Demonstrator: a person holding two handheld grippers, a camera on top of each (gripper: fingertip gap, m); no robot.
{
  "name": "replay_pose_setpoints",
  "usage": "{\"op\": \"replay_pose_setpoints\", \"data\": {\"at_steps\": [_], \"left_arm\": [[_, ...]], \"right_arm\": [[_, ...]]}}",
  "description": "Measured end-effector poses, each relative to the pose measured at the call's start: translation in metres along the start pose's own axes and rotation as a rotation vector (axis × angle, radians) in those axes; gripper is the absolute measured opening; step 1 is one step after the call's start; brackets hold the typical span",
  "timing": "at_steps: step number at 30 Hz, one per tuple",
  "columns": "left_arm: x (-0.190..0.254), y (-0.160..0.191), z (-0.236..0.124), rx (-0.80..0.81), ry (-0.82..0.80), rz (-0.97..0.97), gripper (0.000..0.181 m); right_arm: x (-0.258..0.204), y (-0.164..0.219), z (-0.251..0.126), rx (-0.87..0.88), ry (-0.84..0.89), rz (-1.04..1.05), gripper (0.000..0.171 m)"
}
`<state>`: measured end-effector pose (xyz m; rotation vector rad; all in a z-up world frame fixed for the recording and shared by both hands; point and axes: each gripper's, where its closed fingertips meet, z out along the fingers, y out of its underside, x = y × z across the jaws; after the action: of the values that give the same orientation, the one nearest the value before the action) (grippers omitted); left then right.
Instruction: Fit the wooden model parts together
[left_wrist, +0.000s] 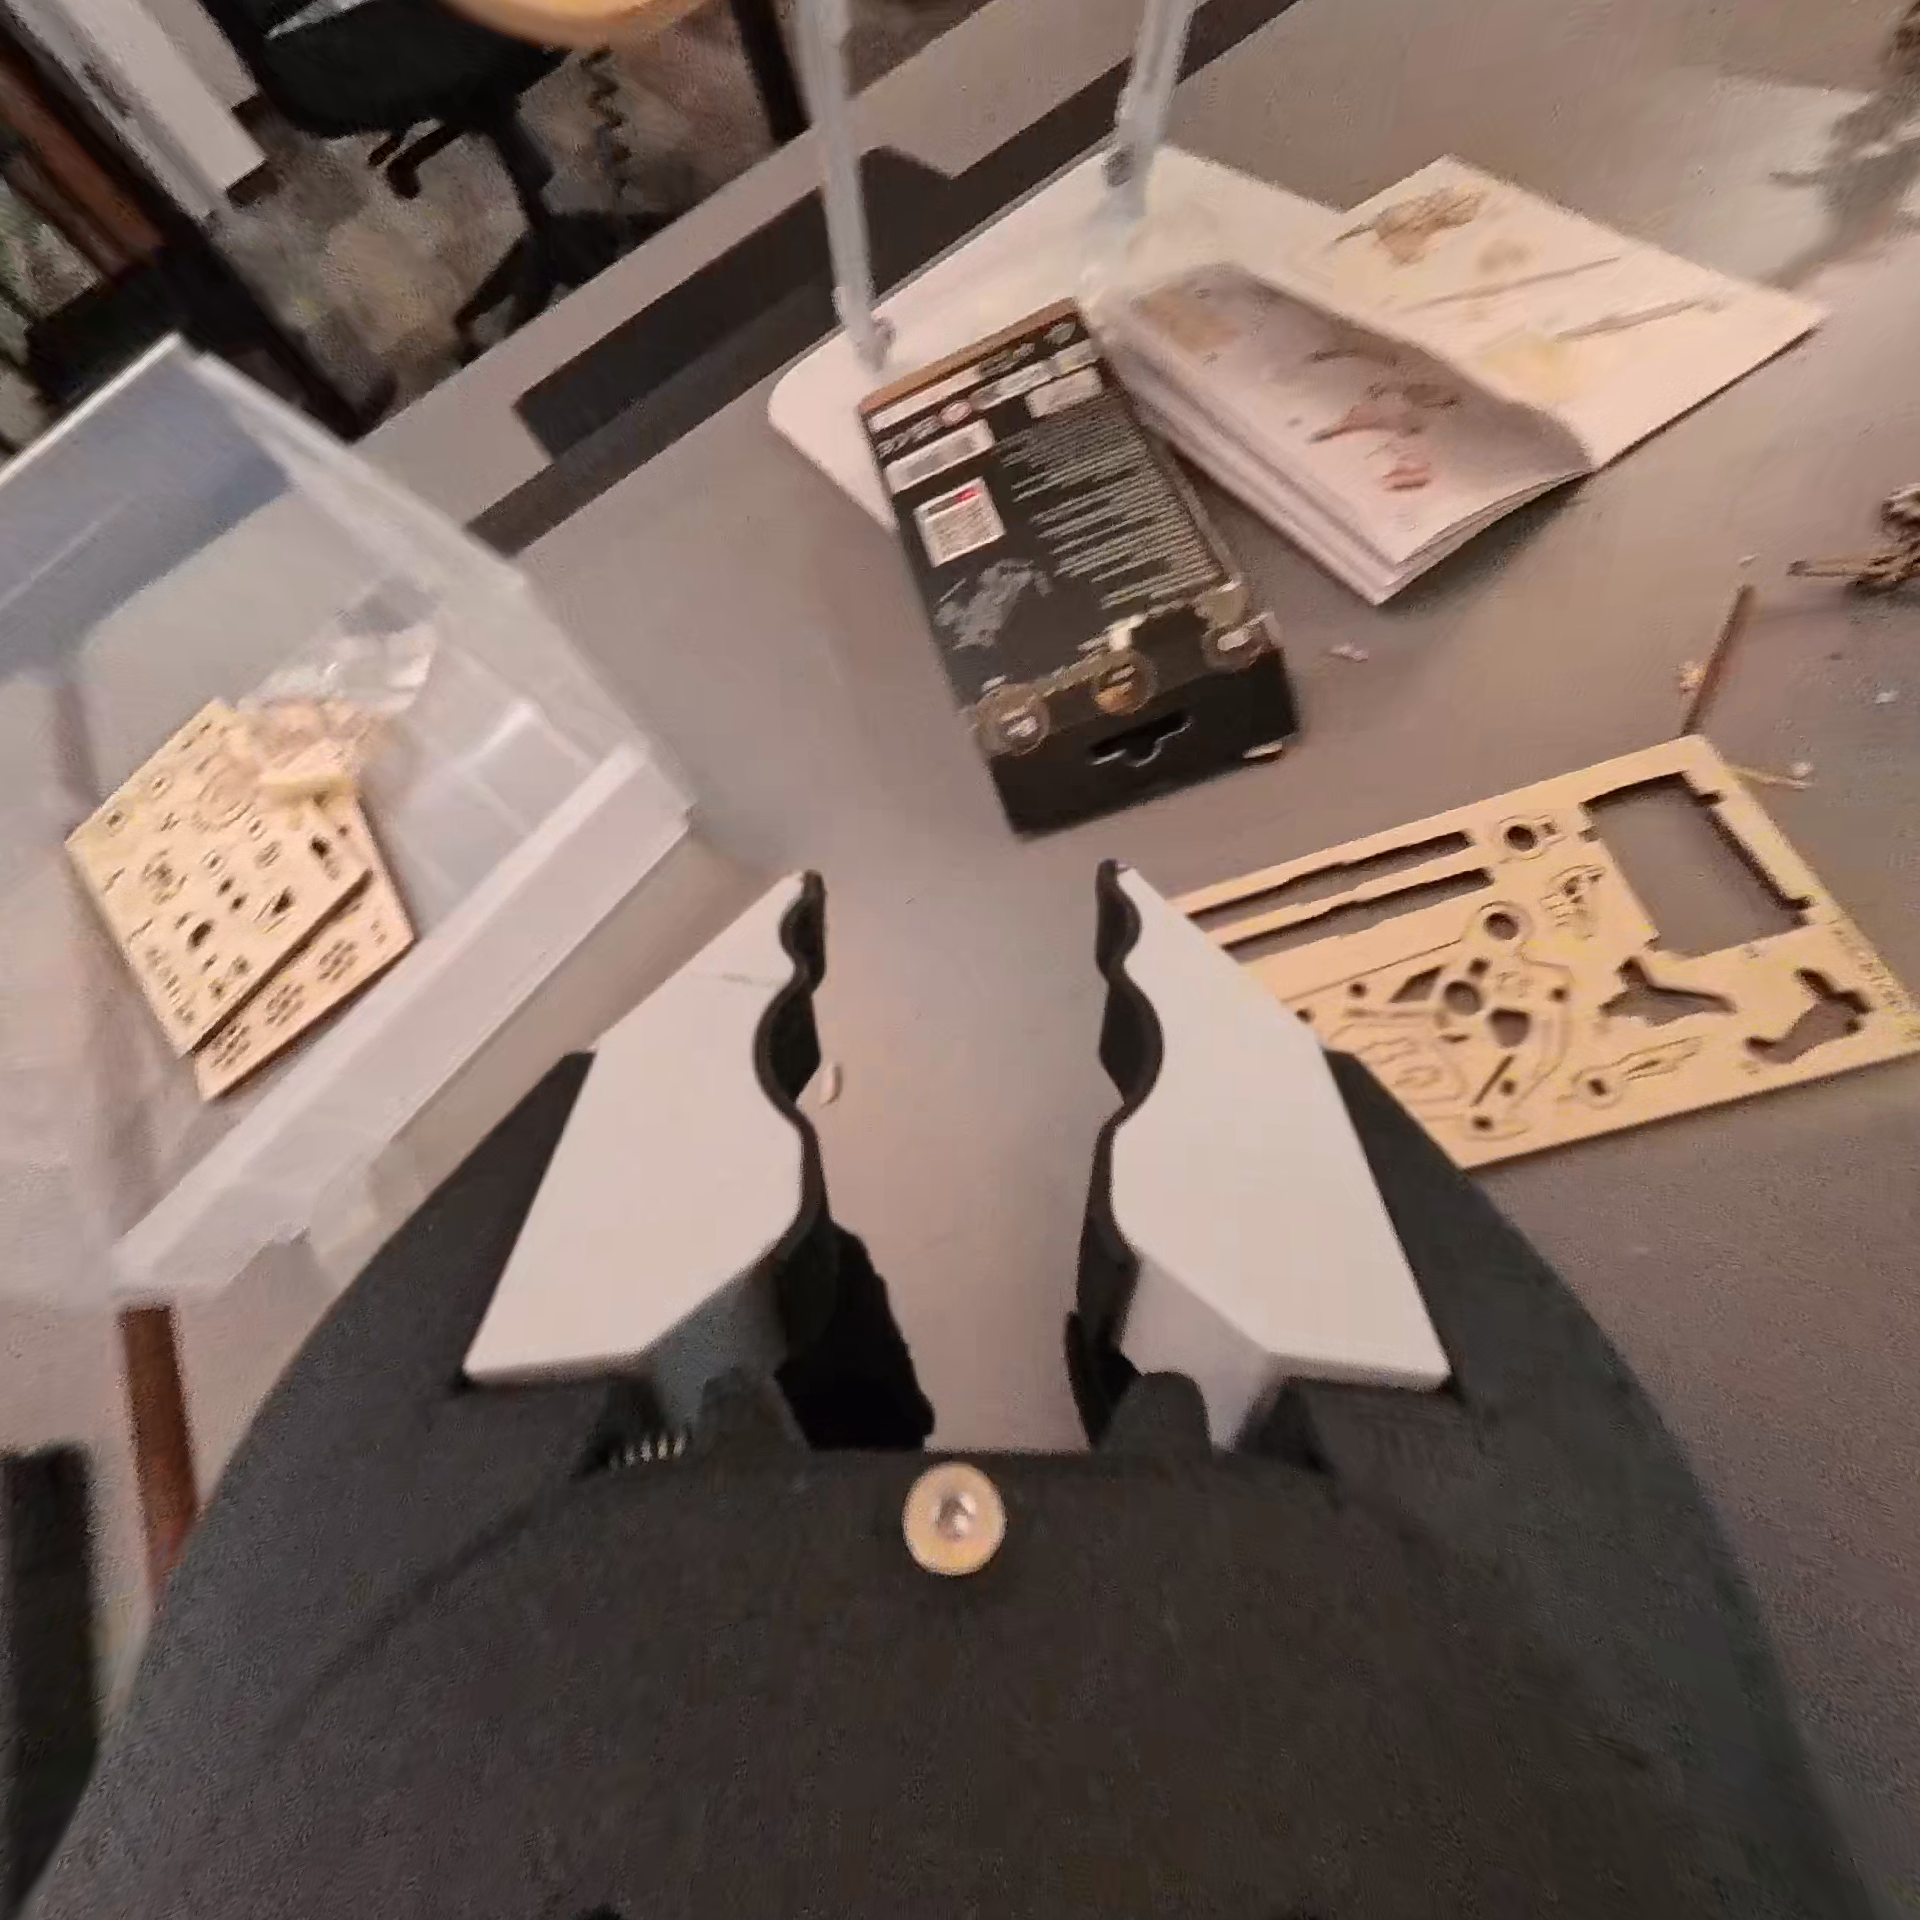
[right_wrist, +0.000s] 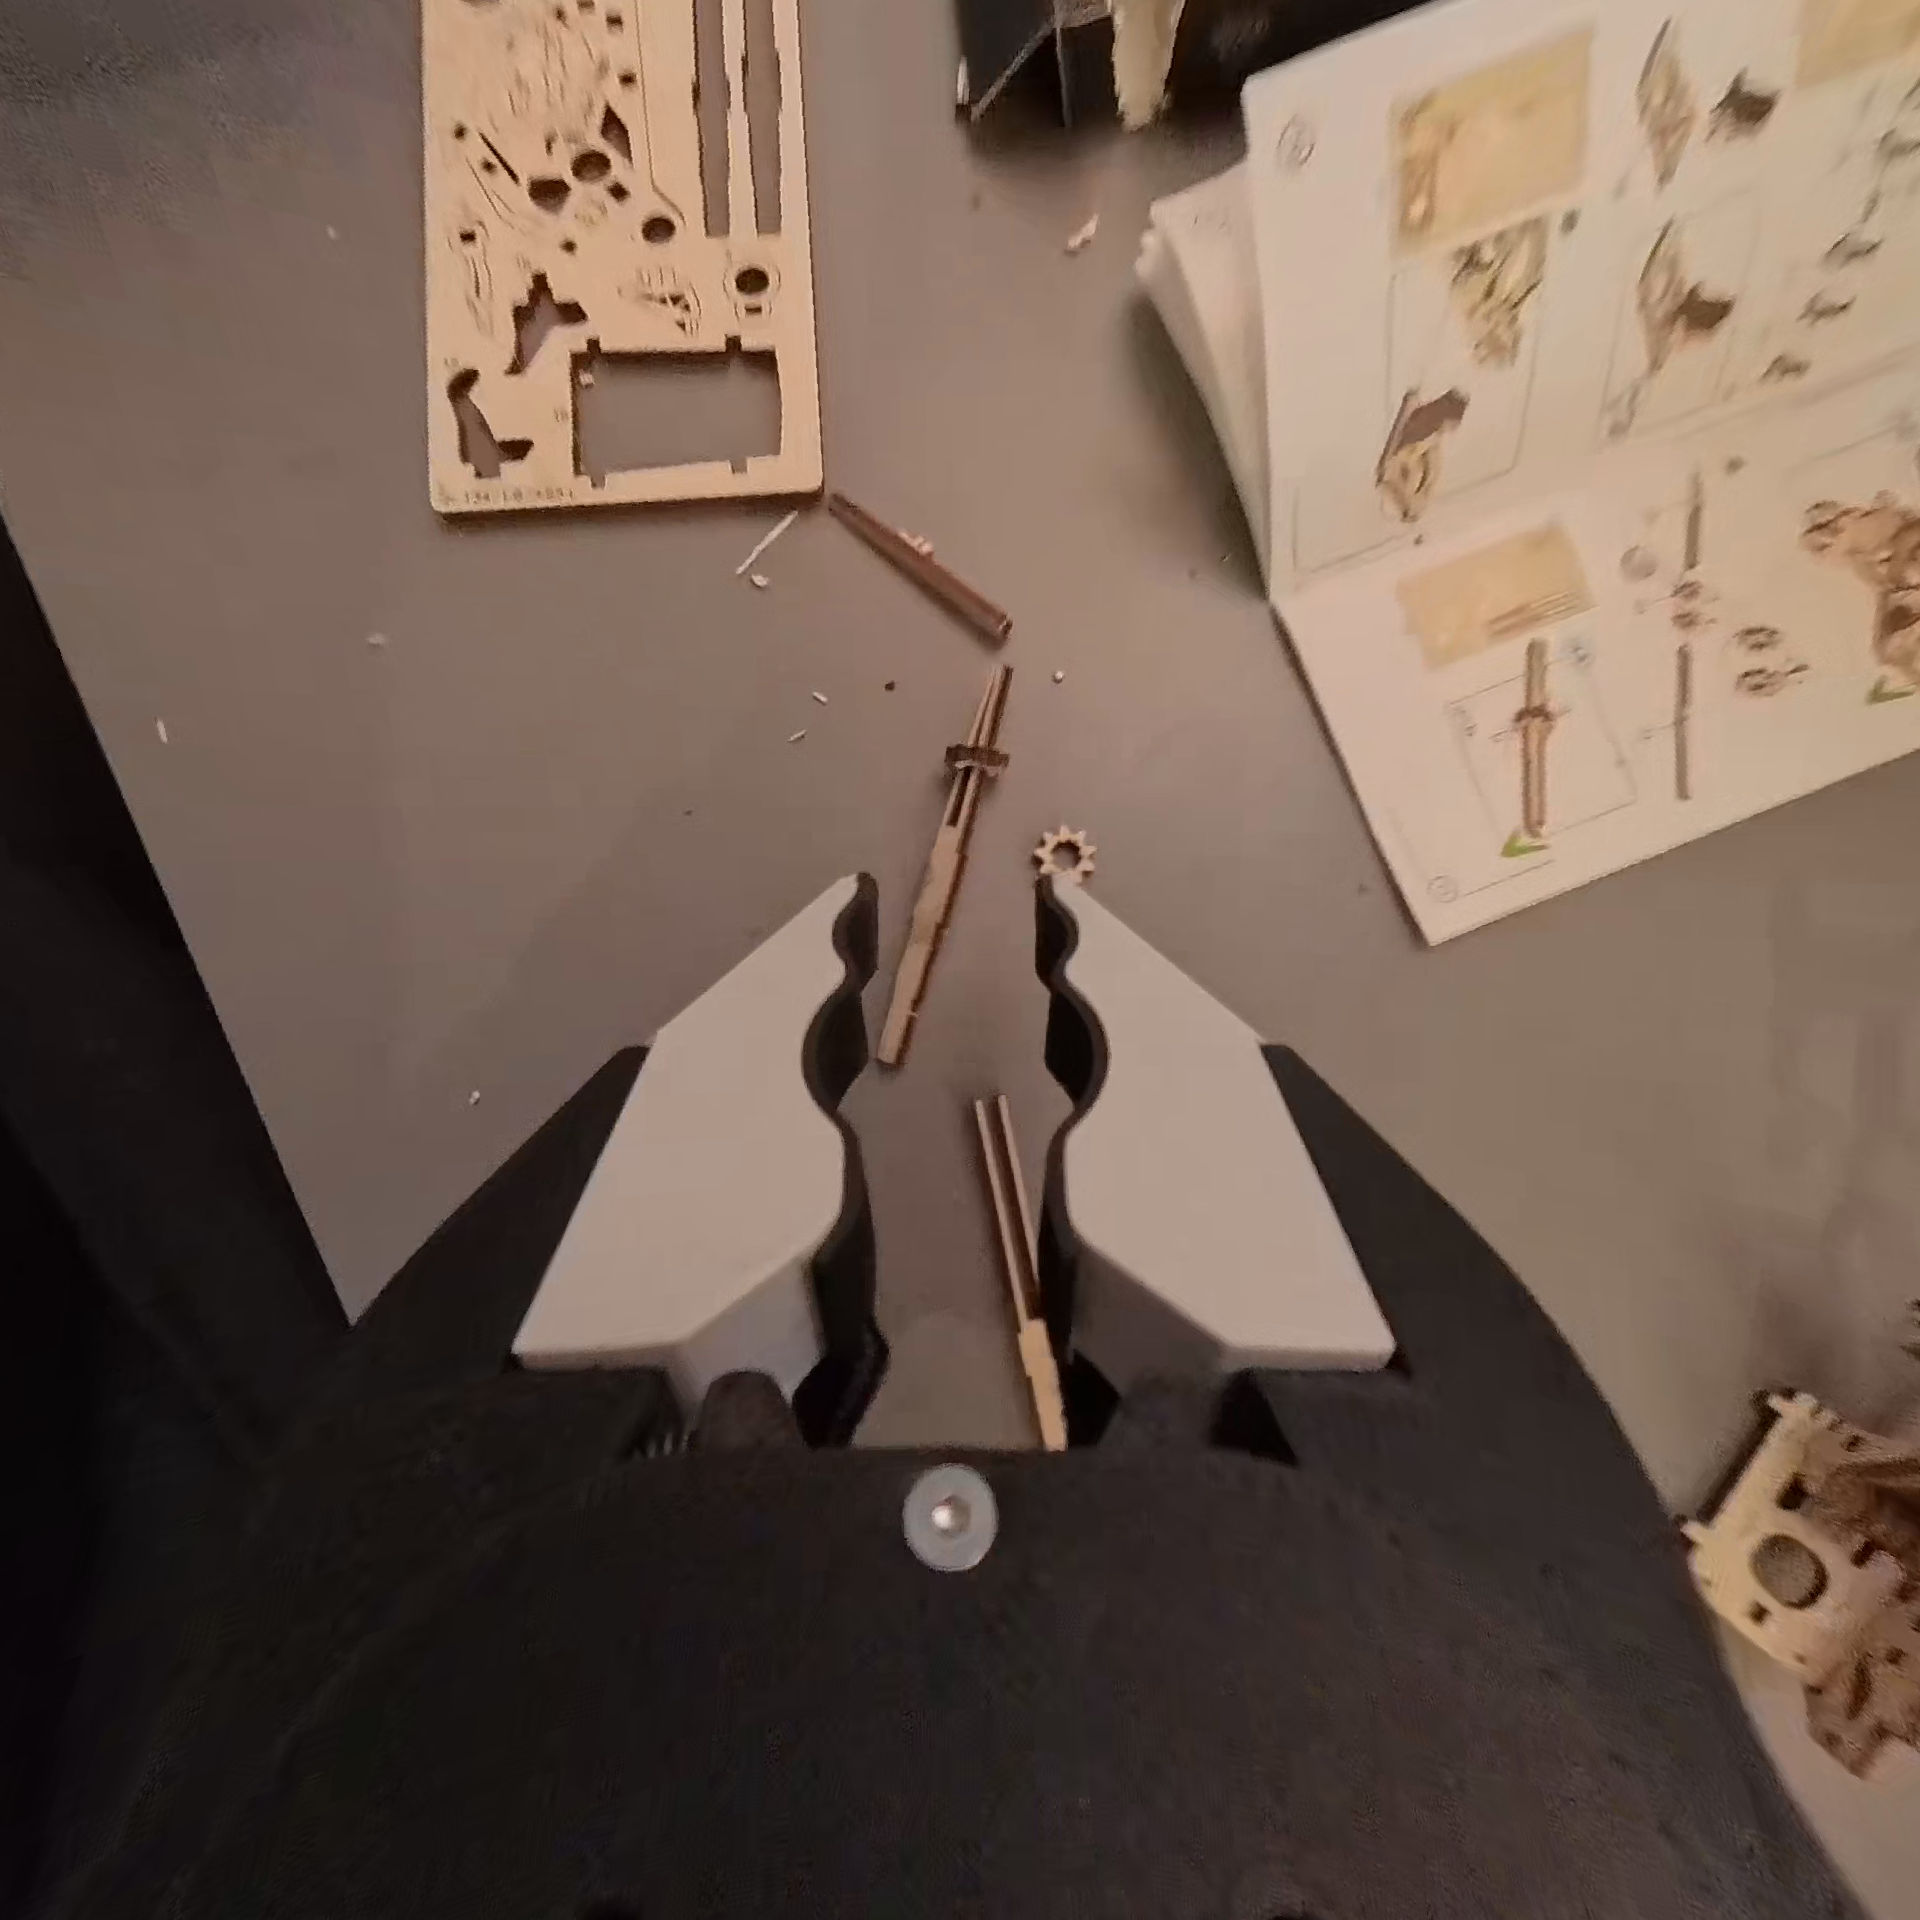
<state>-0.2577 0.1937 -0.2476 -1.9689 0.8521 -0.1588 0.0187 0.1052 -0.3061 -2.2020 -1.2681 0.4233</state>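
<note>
Two tongs in my feeds, both over the grey counter (right_wrist: 312, 727).

Left tongs (left_wrist: 961, 904): jaws spread wide, nothing between them, only bare counter showing through the gap. Ahead of them lies a black product box (left_wrist: 1070, 582), one end resting on a white stand base (left_wrist: 935, 353). Right of the box, an open instruction booklet (left_wrist: 1455, 384). Nearer, on the right, a punched-out plywood sheet (left_wrist: 1558, 935) lies flat. On the left, a clear plastic bin (left_wrist: 312, 779) holds more laser-cut plywood sheets (left_wrist: 239, 894). This view is motion-blurred, so I can't make out fine detail.

Right tongs (right_wrist: 956, 894): jaws parted to a moderate gap, gripping nothing. A slim wooden axle (right_wrist: 935, 914) with a small ring on it lies on the counter, its near end sitting between the fingertips, close to the left finger; I cannot tell if it touches. A second slotted wooden stick (right_wrist: 1018, 1268) lies deeper in the gap, running beside the right finger's inner face. A tiny wooden gear (right_wrist: 1060, 854) sits just at the tip of the right finger. Farther out, a darker brown rod (right_wrist: 920, 566) lies just off the corner of the plywood sheet (right_wrist: 623, 260). Booklet (right_wrist: 1558, 468) open on the right. A partly built wooden model (right_wrist: 1829, 1579) is at the lower right edge. Wood crumbs scattered about.
</note>
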Motion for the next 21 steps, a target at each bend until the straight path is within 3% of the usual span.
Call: {"op": "replay_pose_setpoints", "data": {"at_steps": [3, 5, 6, 9, 12, 15, 21], "left_arm": [[0.046, -0.021, 0.020, 0.048, 0.146, -0.004, 0.049], [0.067, -0.030, 0.029, 0.055, 0.199, 0.016, 0.049], [0.078, -0.035, 0.032, 0.064, 0.234, 0.008, 0.047], [0.113, -0.039, 0.040, 0.043, 0.356, -0.067, 0.045], [0.147, -0.038, 0.043, 0.017, 0.422, -0.113, 0.043], [0.183, -0.049, 0.037, 0.029, 0.510, -0.236, 0.039], [0.222, -0.116, 0.016, 0.254, 0.639, -0.487, 0.035]], "right_arm": [[-0.003, 0.009, 0.016, -0.091, 0.007, 0.013, 0.026], [-0.003, 0.014, 0.024, -0.135, 0.013, 0.015, 0.014], [-0.002, 0.015, 0.027, -0.142, 0.025, 0.025, 0.005], [0.000, 0.012, 0.029, -0.115, -0.001, 0.063, 0.003], [0.002, -0.005, 0.019, 0.000, -0.063, 0.150, 0.001], [0.000, -0.040, -0.007, 0.231, -0.156, 0.274, 0.001], [-0.029, -0.095, -0.060, 0.578, -0.345, 0.373, 0.001]]}}
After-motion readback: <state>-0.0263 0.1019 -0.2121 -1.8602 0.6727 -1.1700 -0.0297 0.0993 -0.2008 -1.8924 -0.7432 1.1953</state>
